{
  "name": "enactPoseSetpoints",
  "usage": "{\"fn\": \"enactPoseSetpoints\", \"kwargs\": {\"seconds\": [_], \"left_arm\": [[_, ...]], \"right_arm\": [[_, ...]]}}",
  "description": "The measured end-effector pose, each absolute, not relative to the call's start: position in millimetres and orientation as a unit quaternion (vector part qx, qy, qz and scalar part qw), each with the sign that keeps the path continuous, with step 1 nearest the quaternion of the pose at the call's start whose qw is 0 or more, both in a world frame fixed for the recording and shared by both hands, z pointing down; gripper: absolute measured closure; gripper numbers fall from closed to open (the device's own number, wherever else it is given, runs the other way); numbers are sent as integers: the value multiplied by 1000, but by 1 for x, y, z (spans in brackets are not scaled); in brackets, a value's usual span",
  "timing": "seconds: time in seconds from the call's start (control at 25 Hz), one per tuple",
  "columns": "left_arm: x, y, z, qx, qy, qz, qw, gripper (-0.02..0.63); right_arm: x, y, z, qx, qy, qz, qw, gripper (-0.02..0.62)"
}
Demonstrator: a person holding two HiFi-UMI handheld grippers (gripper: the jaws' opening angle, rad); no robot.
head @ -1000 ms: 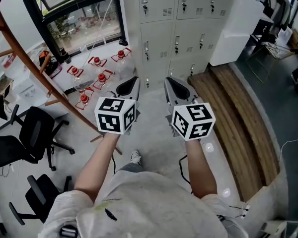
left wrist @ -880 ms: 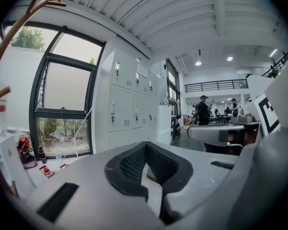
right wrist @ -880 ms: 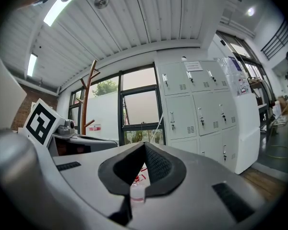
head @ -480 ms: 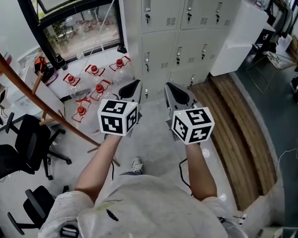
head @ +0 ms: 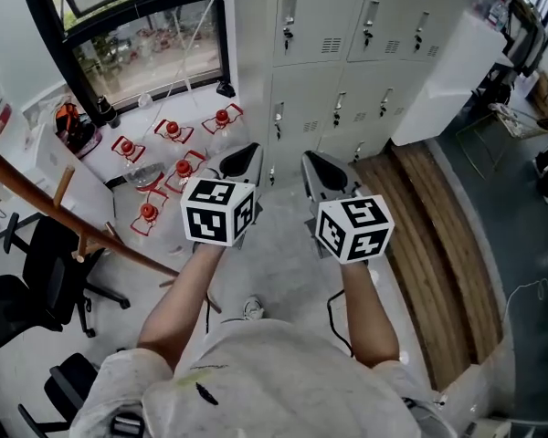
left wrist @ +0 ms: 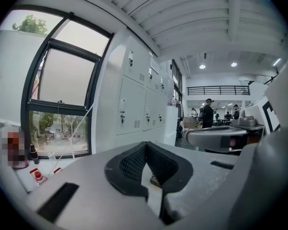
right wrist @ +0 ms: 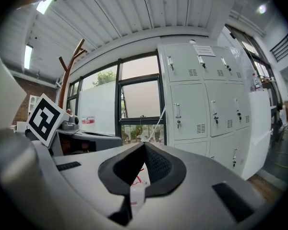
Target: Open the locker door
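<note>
Tongs come nearest: the left tongs (head: 245, 151) and the right tongs (head: 314, 161) are held side by side in front of the person's chest, both aimed toward the lockers (head: 347, 53). Each gripper view shows its pads drawn together at the tips, with nothing between them. Neither pair touches anything.

Beyond the tips lies a stretch of bare grey floor (head: 288, 263), with a cluster of red-capped items (head: 175, 133) off to the left below the window (head: 146, 57). The lockers stand past that, well apart from both tongs.

Every one of the doors (head: 303, 94) in view sits flush and closed, each with its small latch (head: 278, 117) on the left edge. Nothing of the task looks done yet. This seems to be the approach, before any reach. The gap has yet to be closed, a latch gripped or hooked, and the door swung out. Which door is meant cannot be told from here.
</note>
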State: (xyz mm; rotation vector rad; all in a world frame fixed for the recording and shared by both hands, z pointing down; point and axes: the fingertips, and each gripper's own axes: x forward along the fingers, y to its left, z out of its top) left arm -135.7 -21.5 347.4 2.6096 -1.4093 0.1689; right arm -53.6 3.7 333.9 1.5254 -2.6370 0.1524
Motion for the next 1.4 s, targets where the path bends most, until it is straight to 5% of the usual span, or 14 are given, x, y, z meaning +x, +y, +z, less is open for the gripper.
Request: {"fn": "enactPoseSetpoints", "kwargs": {"seconds": [0.68,1.4], "left_arm": [[-186,-79,349,876,-470,39,100,600],[-159,-138,350,872,-479,49,89,600]], "right_arm": [[-106,-56,330,496,-865,43,62,597],[-75,-120,327,490,-870,40,39,597]]}}
